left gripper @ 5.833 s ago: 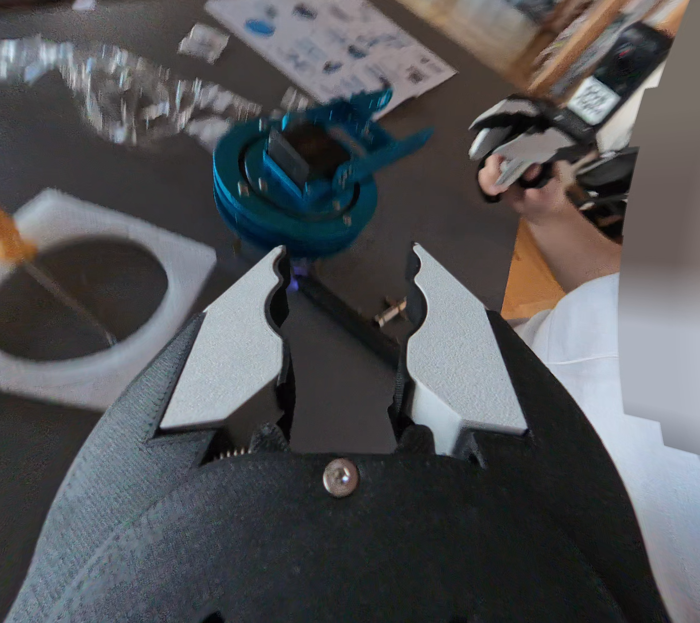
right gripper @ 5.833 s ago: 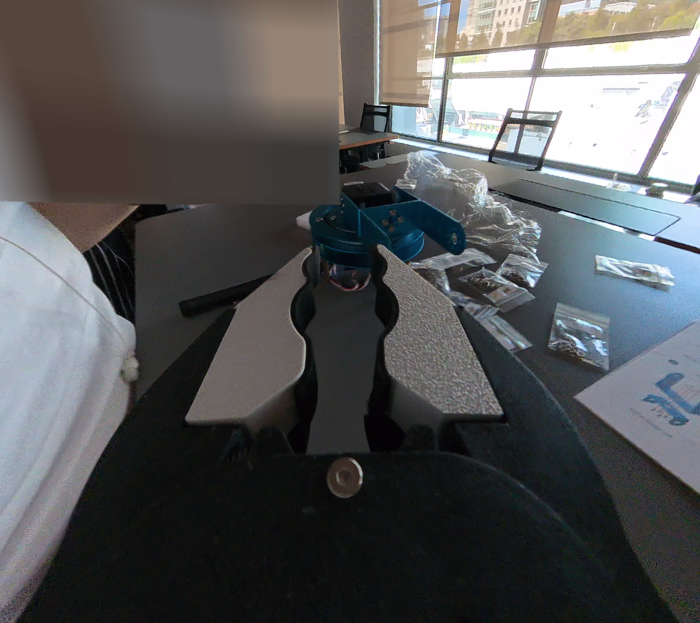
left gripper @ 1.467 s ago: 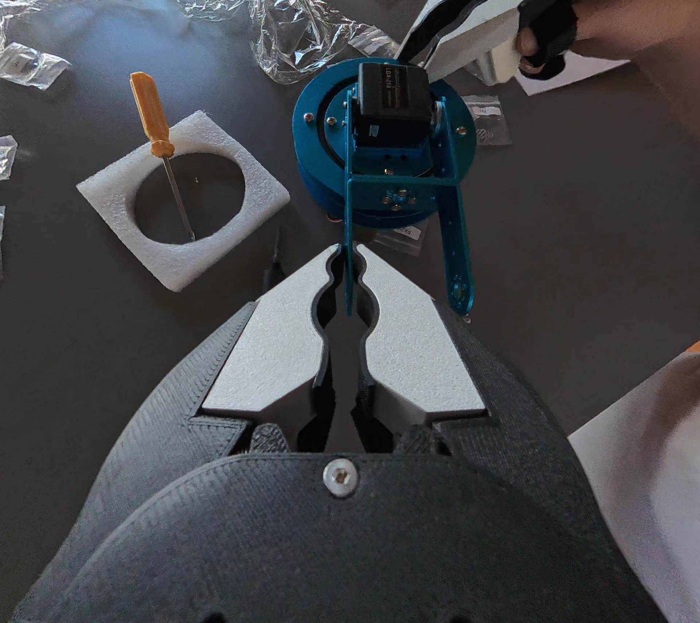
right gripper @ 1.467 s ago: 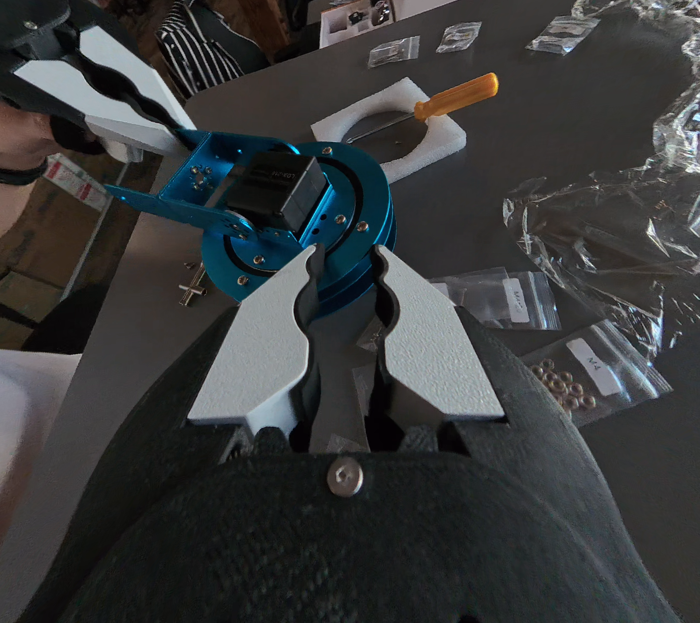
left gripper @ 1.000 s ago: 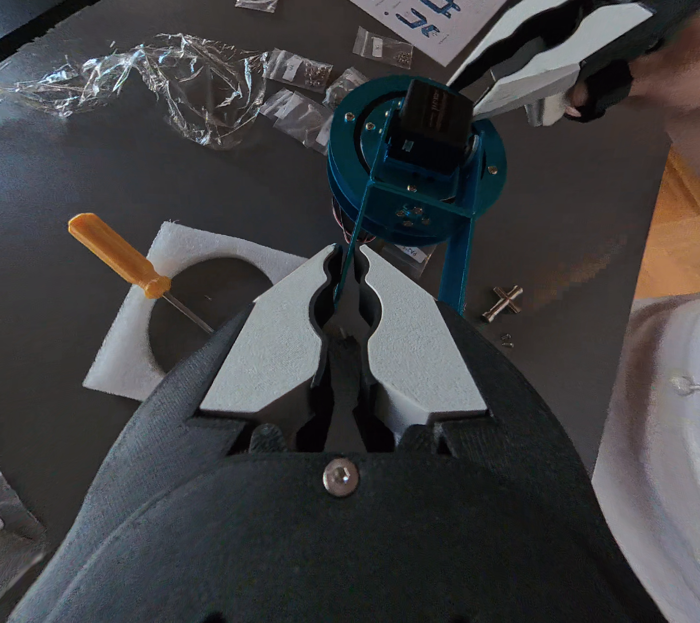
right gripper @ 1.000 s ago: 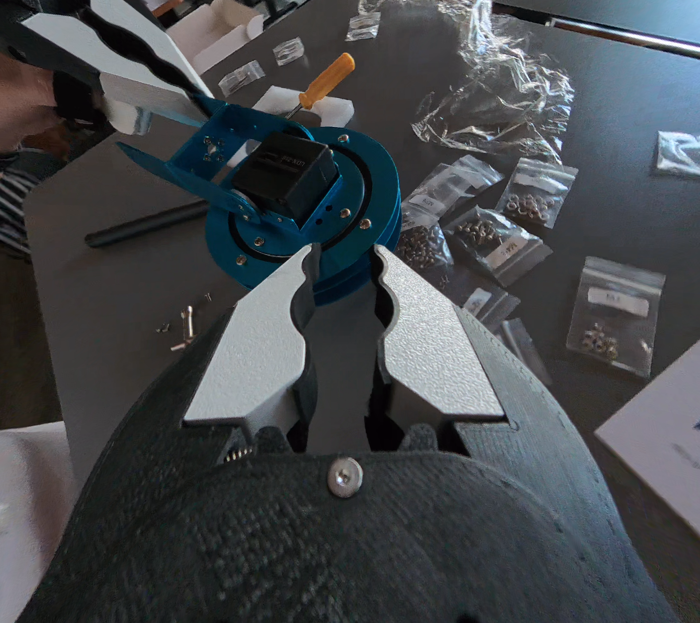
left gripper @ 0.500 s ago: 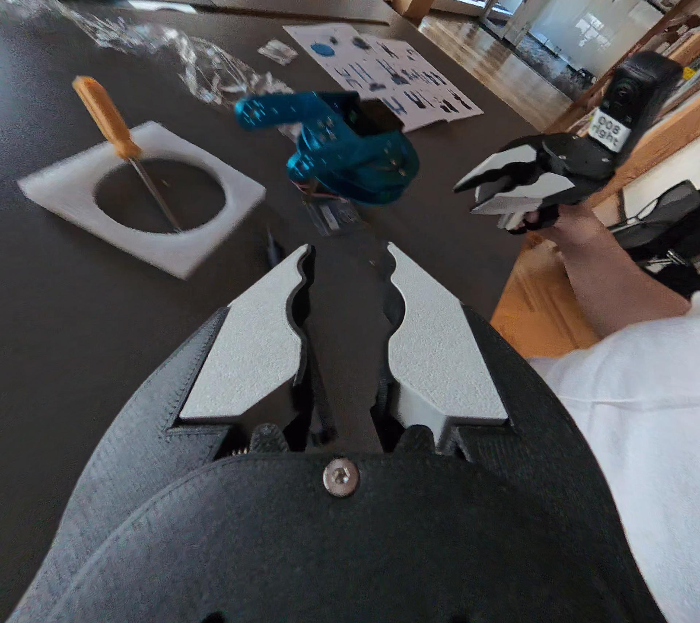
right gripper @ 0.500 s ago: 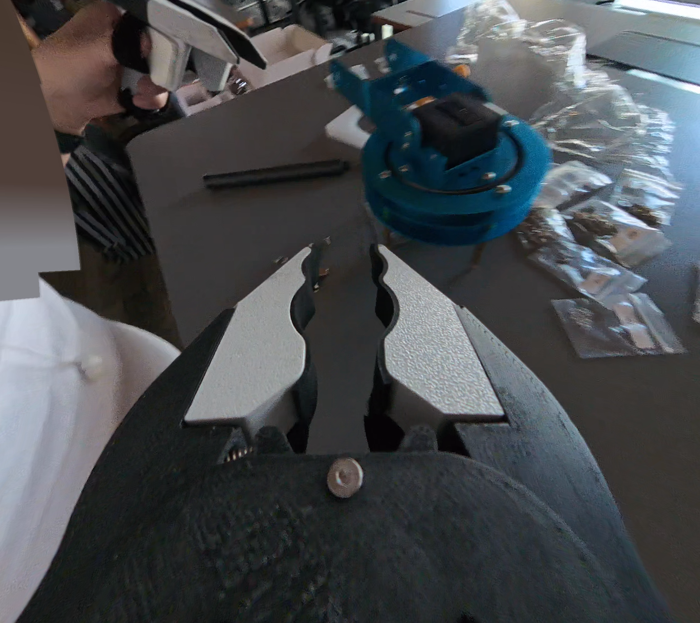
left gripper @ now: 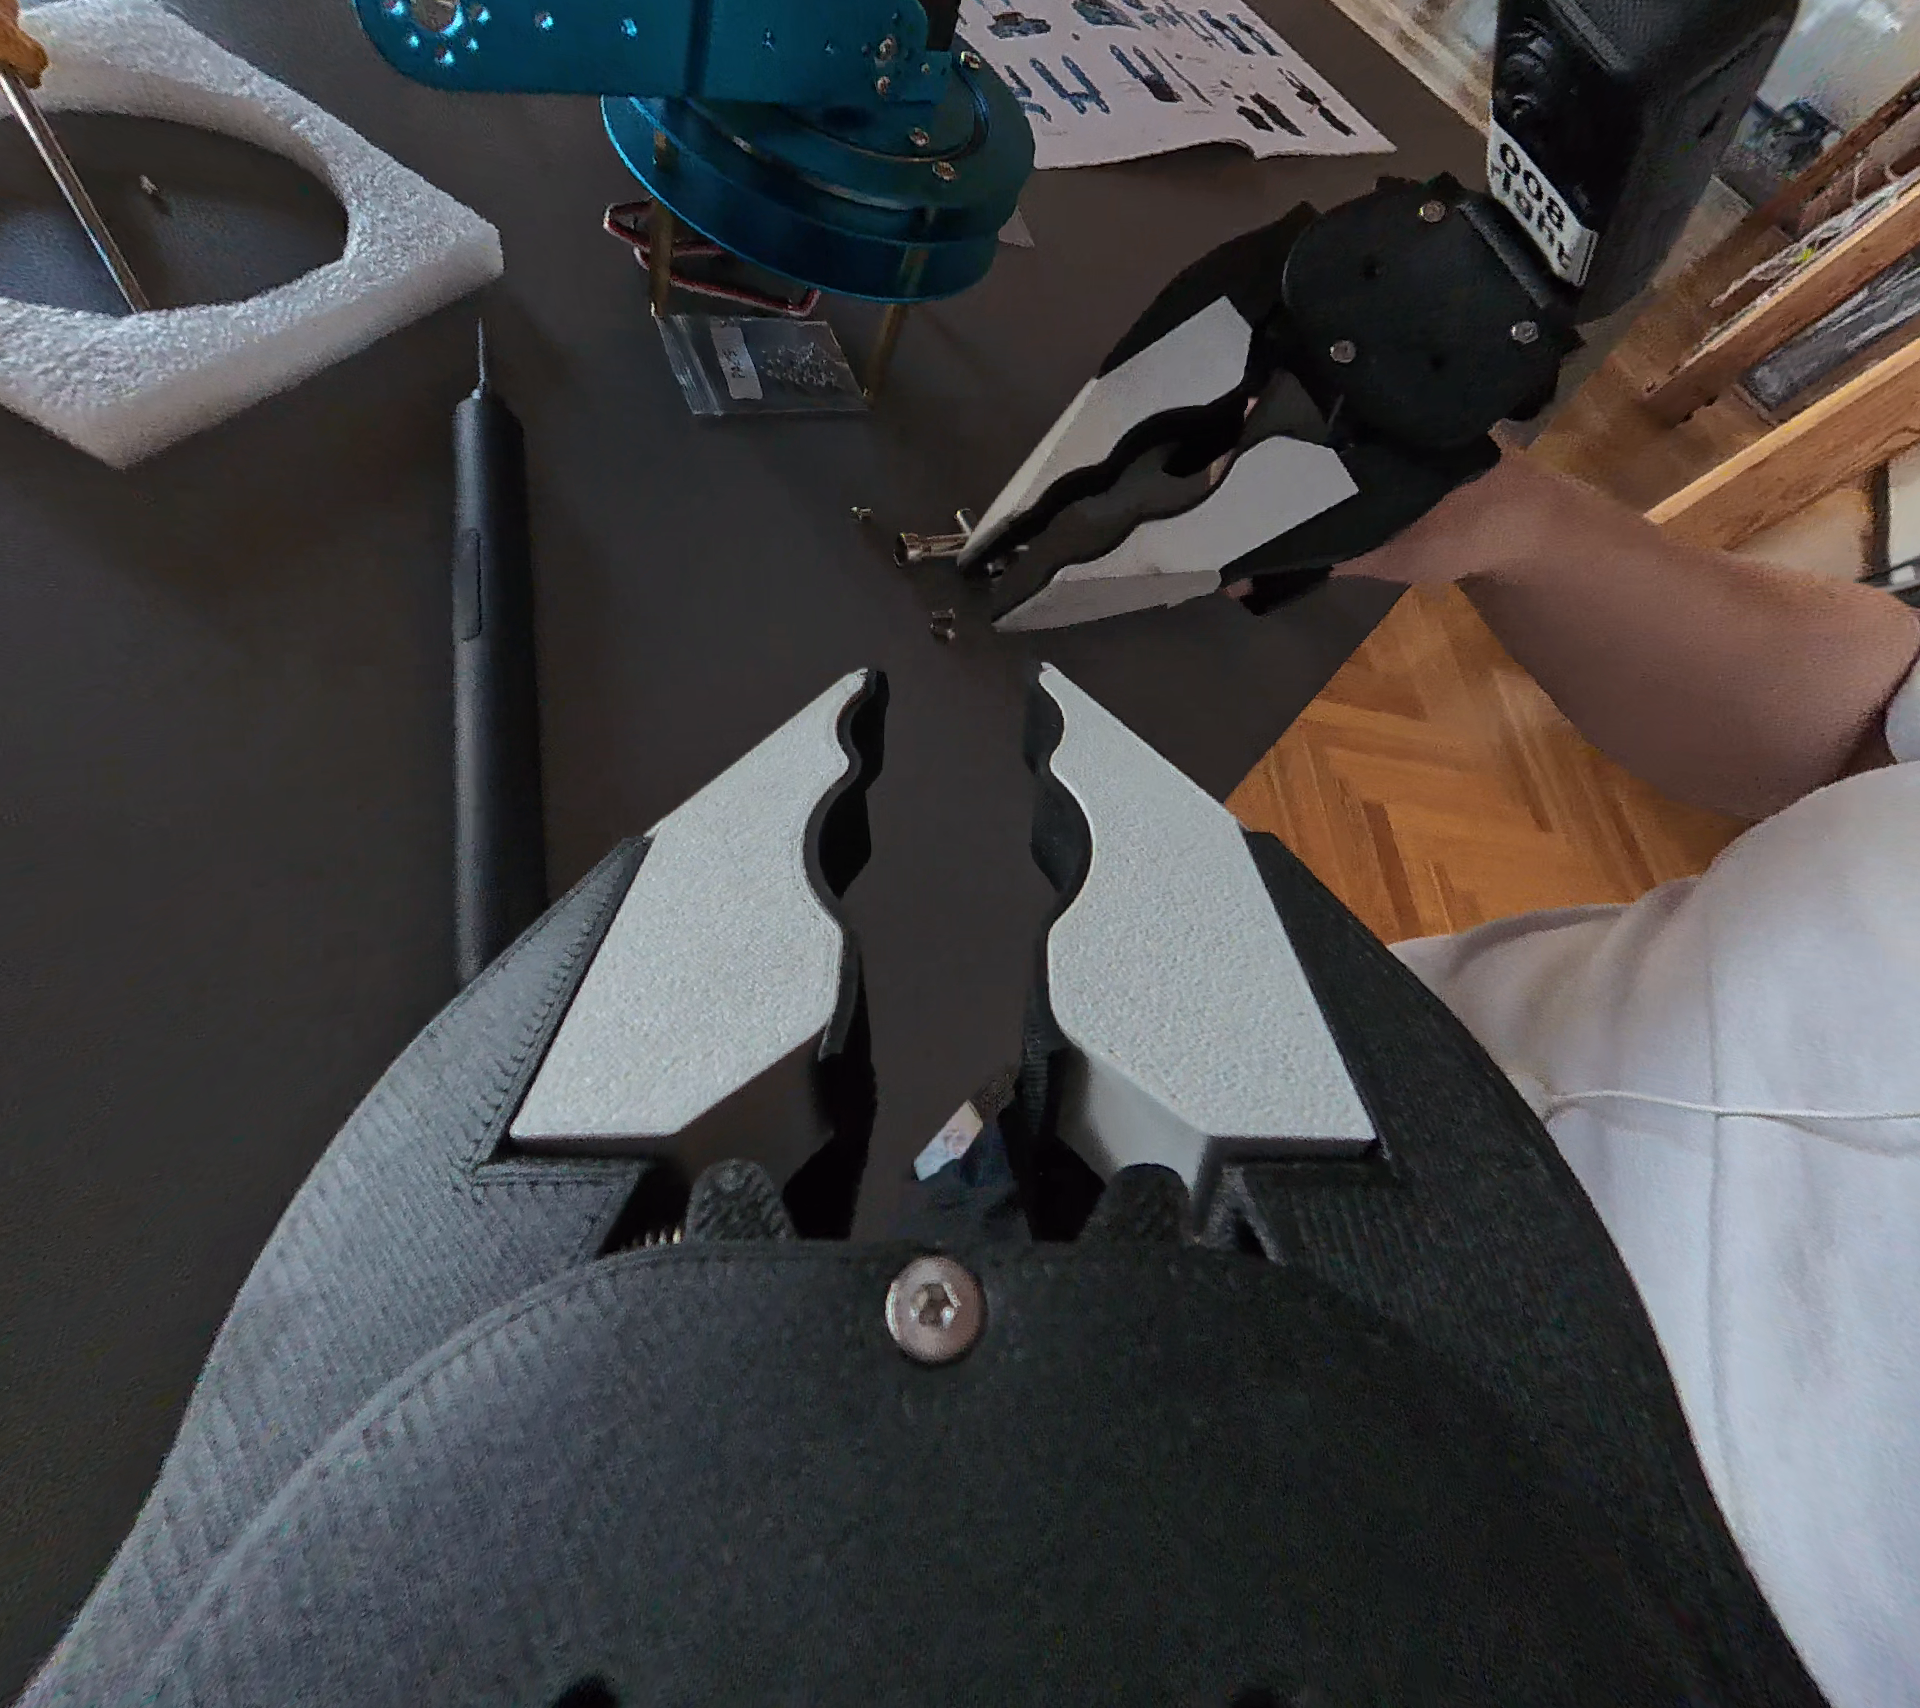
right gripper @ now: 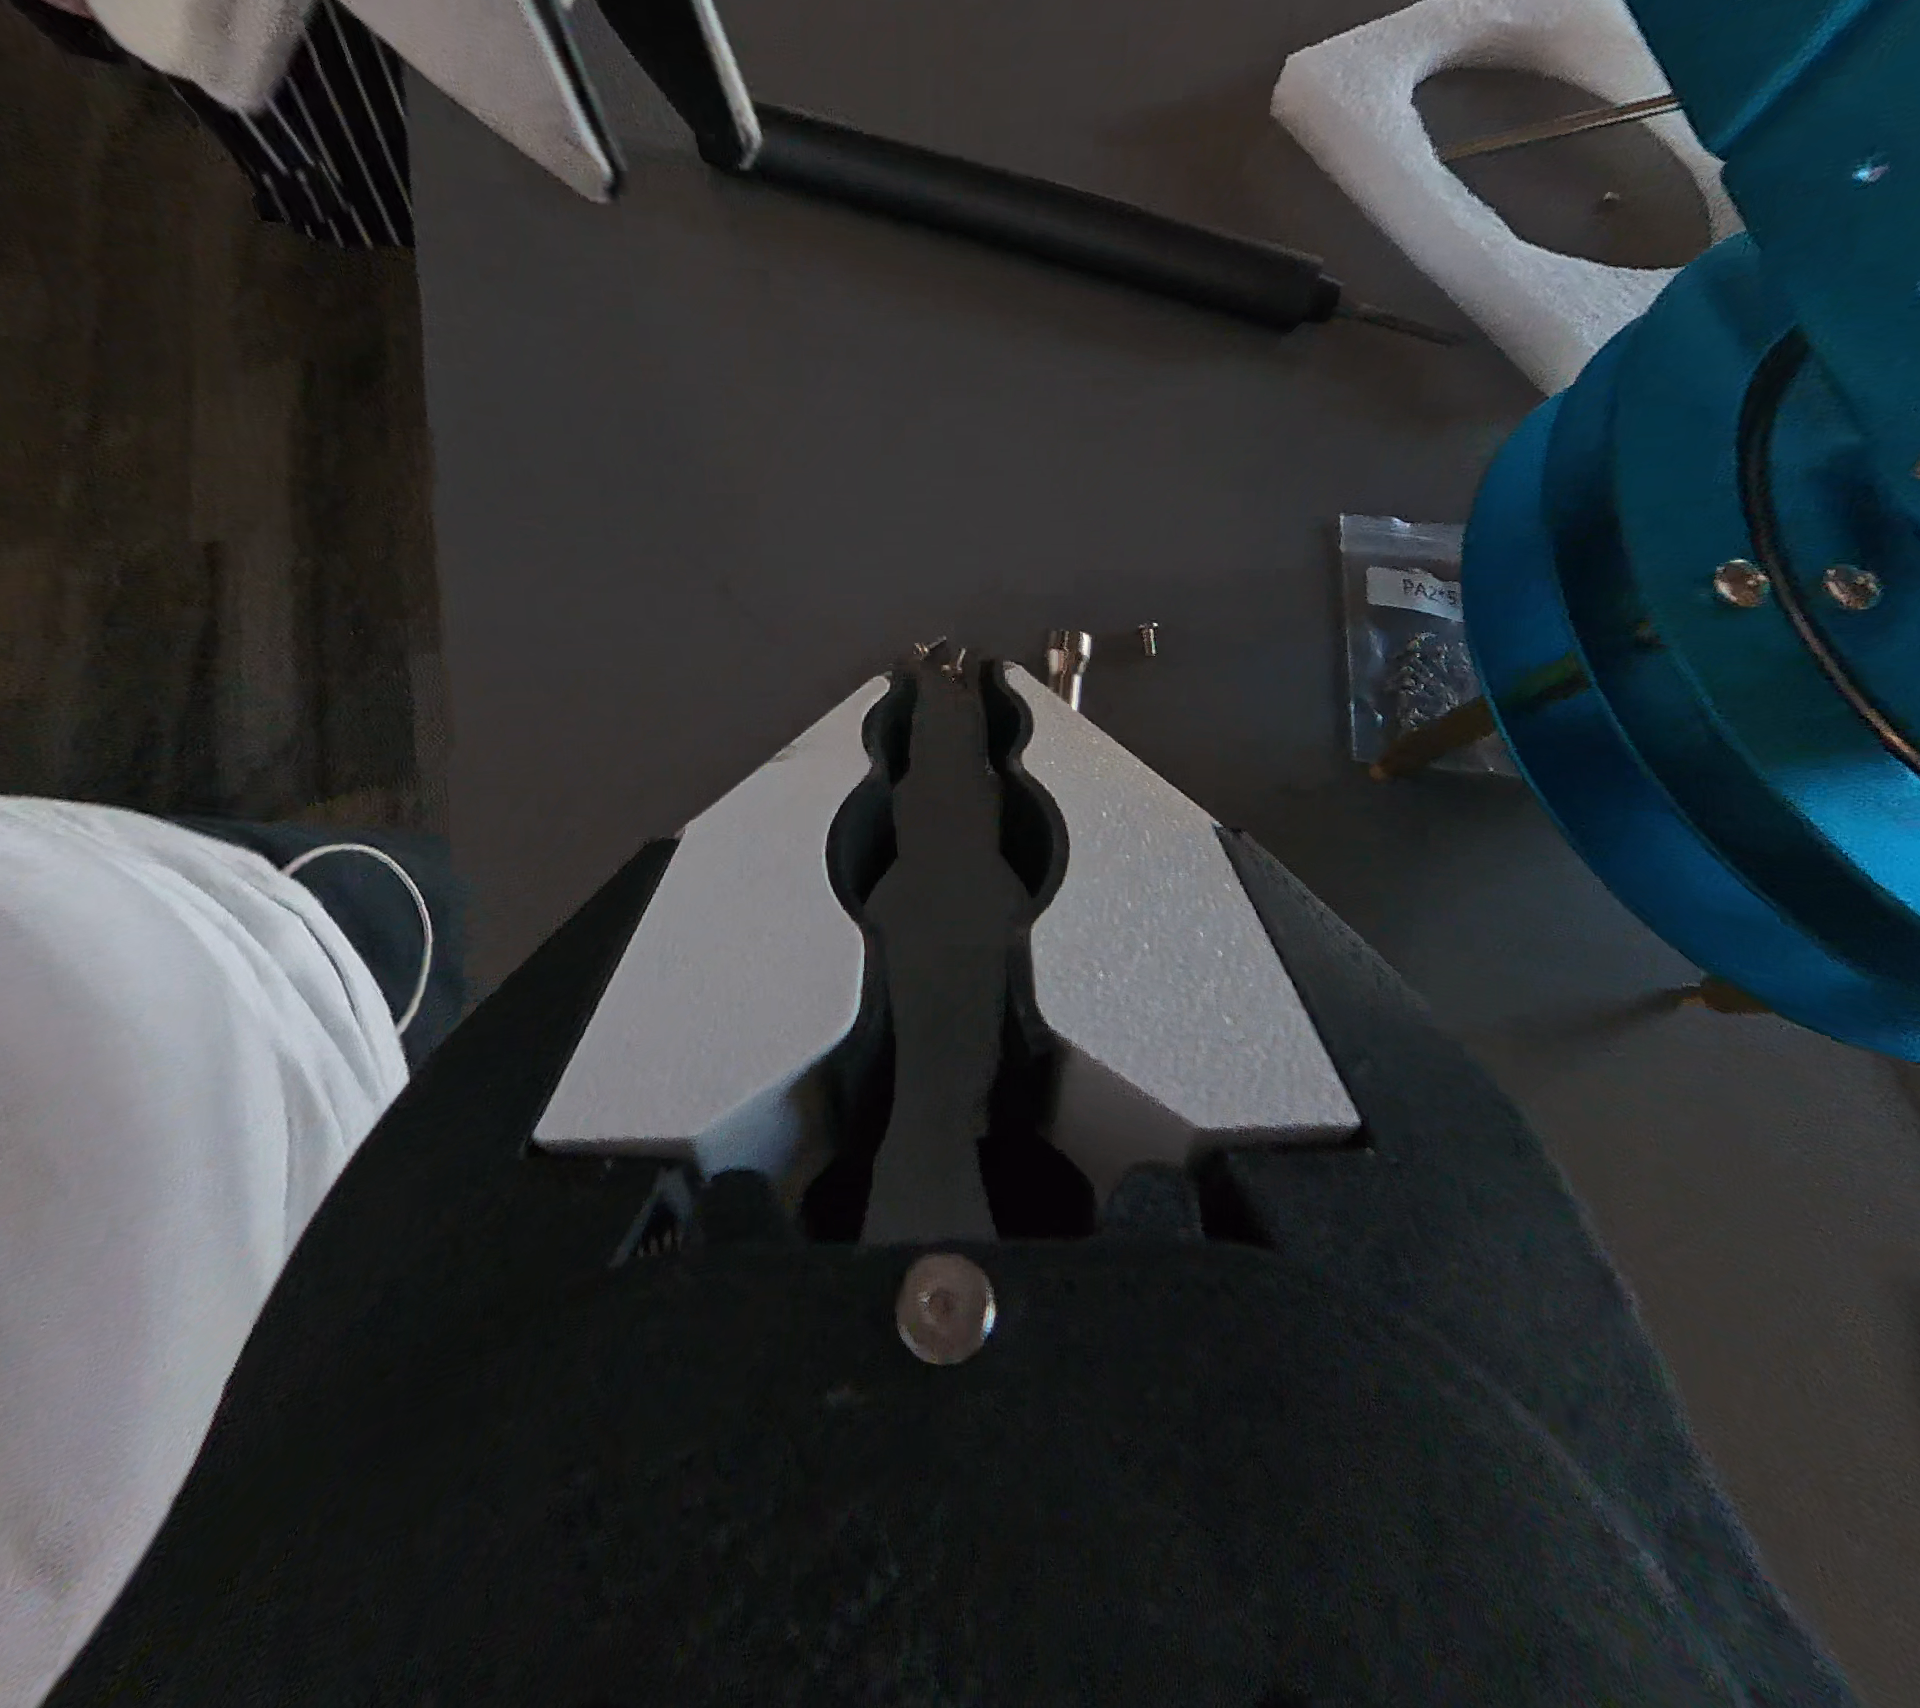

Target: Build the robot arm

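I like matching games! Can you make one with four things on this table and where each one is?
Things:
1. black pen-shaped driver
2. small bag of screws
3. white foam block
4. loose screws

Places:
A. under the blue turntable
B. at the tips of the right gripper
C. lying on the table left of the left gripper
D. around a round hole

Pairs: 1-C, 2-A, 3-D, 4-B

Open hand-held gripper (left gripper: 951,687), blue turntable (left gripper: 821,172)
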Available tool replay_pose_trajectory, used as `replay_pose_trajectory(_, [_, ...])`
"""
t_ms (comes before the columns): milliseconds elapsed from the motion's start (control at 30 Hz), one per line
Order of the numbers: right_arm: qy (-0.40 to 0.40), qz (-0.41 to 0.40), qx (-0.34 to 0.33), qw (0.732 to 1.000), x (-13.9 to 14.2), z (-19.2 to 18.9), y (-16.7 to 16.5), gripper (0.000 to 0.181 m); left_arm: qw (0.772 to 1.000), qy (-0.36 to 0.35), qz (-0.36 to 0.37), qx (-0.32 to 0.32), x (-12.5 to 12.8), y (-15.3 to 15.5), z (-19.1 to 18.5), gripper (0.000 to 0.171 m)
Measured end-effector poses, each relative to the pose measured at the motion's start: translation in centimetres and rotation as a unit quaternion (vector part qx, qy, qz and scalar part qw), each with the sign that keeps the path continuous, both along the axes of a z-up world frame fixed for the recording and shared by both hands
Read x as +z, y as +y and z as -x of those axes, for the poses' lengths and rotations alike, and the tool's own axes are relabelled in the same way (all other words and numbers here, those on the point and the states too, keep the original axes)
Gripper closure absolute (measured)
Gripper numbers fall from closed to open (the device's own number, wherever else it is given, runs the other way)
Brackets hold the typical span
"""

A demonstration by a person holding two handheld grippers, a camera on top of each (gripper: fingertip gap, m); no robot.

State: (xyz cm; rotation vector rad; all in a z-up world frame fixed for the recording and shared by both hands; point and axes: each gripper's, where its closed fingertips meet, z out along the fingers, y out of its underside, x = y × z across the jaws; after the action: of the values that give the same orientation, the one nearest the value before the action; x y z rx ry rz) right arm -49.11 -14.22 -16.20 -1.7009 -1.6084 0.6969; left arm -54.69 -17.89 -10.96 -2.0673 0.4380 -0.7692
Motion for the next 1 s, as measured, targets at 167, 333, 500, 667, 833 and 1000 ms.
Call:
replay_pose_trajectory(167, [-0.019,0.006,-0.002,1.000,-0.8,0.6,0.0,0.164,1.000,0.025,0.010,0.007,-0.5,1.0,3.4,0.142])
replay_pose_trajectory(333, [0.011,0.013,-0.055,0.998,1.1,1.1,-0.9,0.160,0.987,0.112,0.115,-0.007,-3.9,4.8,5.4,0.120])
replay_pose_trajectory(500, [0.044,0.044,-0.120,0.991,2.0,2.5,-2.1,0.156,0.961,0.243,0.124,-0.034,-6.3,7.0,5.4,0.134])
replay_pose_trajectory(667, [0.084,0.065,-0.175,0.979,2.1,4.0,-2.2,0.157,0.940,0.304,0.143,-0.063,-6.7,6.7,6.5,0.154])
replay_pose_trajectory(833, [0.200,0.229,-0.255,0.918,3.1,7.2,-1.8,0.157,0.939,0.235,0.236,-0.086,-6.5,3.8,7.4,0.155])
replay_pose_trajectory(1000, [0.237,0.421,-0.282,0.829,1.9,9.6,-2.9,0.151,0.934,-0.018,0.338,-0.112,-5.2,0.7,5.7,0.156])
